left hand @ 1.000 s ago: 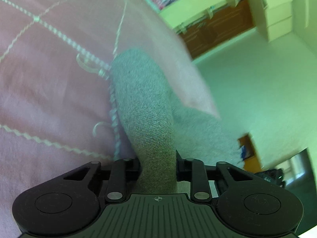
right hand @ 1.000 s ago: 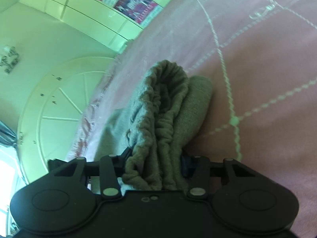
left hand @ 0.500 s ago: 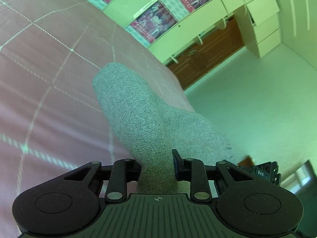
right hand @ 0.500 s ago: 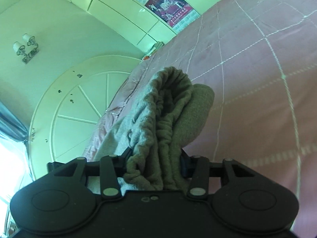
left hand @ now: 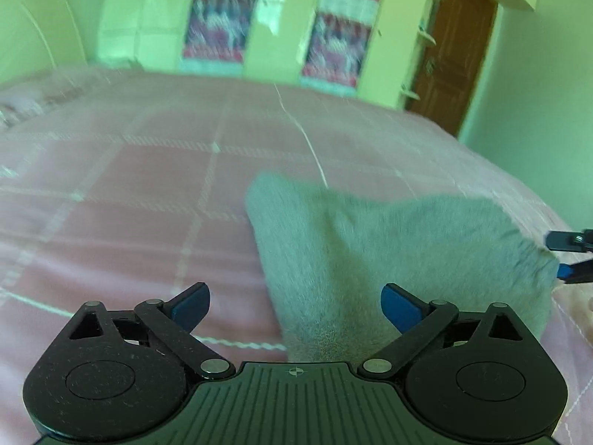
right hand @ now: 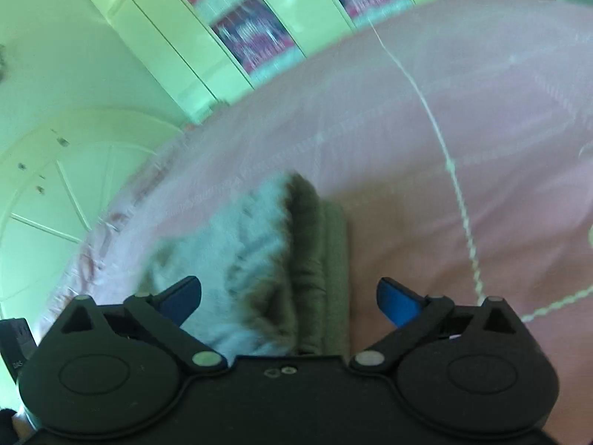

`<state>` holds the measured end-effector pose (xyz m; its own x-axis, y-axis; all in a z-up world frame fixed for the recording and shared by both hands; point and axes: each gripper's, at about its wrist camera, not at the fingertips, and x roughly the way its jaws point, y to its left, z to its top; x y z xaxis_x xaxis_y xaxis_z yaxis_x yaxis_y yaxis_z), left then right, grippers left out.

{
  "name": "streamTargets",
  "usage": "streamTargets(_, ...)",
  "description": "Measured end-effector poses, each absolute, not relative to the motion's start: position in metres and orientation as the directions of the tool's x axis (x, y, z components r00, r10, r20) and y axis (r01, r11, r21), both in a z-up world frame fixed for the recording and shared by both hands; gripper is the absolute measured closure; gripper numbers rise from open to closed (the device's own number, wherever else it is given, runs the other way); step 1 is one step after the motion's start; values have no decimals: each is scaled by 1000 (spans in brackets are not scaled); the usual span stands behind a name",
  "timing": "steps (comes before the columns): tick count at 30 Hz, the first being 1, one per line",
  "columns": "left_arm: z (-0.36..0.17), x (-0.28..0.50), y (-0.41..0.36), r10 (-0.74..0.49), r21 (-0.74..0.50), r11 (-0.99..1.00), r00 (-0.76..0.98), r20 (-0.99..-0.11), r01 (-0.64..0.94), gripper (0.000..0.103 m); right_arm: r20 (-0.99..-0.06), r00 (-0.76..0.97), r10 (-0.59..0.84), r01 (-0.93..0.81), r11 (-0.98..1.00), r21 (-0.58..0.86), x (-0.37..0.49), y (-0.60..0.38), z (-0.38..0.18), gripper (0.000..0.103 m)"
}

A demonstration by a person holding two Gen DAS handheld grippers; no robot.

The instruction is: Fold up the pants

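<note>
1. Left gripper [left hand: 294, 306]: jaws opening, spread wide, blue pads [left hand: 191, 302] clear of the cloth on both sides; nothing gripped.
2. Grey pants [left hand: 389, 259]: lying on the pink bedspread [left hand: 129, 185], running from between the left gripper's jaws out toward 12 and 2 o'clock in the left wrist view; folded edge at about 11 o'clock of the bundle, blurred.
3. Seen at 3 o'clock in the left wrist view: black and blue parts of the right gripper, just beside the far end of the pants.
4. Beyond the bed at 12 o'clock: pale green cupboards [left hand: 259, 18] with red patterned panels [left hand: 218, 26]; brown door [left hand: 452, 48] at 1 o'clock.
5. Right gripper [right hand: 289, 298]: jaws opening, spread wide, blue pads [right hand: 396, 302] apart from the cloth; nothing gripped.
6. Pants [right hand: 289, 259] in the right wrist view: gathered waistband end lying between the open jaws, stacked folds reaching toward 12 o'clock, resting on the bedspread [right hand: 444, 111]; left part pale and blurred.
7. White stitched line [right hand: 459, 200] on the bedspread at 2 o'clock of the right gripper, well apart from the pants.
8. Curved pale headboard [right hand: 55, 185] at 9 o'clock in the right wrist view.
</note>
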<state>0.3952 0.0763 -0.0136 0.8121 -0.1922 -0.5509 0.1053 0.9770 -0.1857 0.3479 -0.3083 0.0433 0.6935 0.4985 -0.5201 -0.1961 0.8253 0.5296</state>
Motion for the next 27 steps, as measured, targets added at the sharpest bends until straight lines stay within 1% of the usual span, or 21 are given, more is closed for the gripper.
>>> streamTargets(2,-6,367,80,-125,-143,988,830,-543,56,0,-512,729,455,-209,859,467,325,-308,56,6)
streamTargets(5,6,328,83,-67,-97,995,849,-524,19,0,-499,767,403,-222,897,383,286,-309,70,6)
streamTargets(9,15,280,82,-47,-79,997,845,-533,6,0,-547,756,359,-200,923,330,247,-307,80,6)
streamTargets(13,19,243,75,-61,-144,989,827,-559,-24,0,-543,770,334,-189,933,305,205,-300,93,6)
streamTargets(18,32,200,65,-82,-210,977,828,-555,-44,0,-531,782,327,-182,934,307,165,-292,113,6)
streamTargets(27,69,122,68,-66,-203,978,856,-513,-46,0,-492,815,307,-182,941,287,95,-293,151,6)
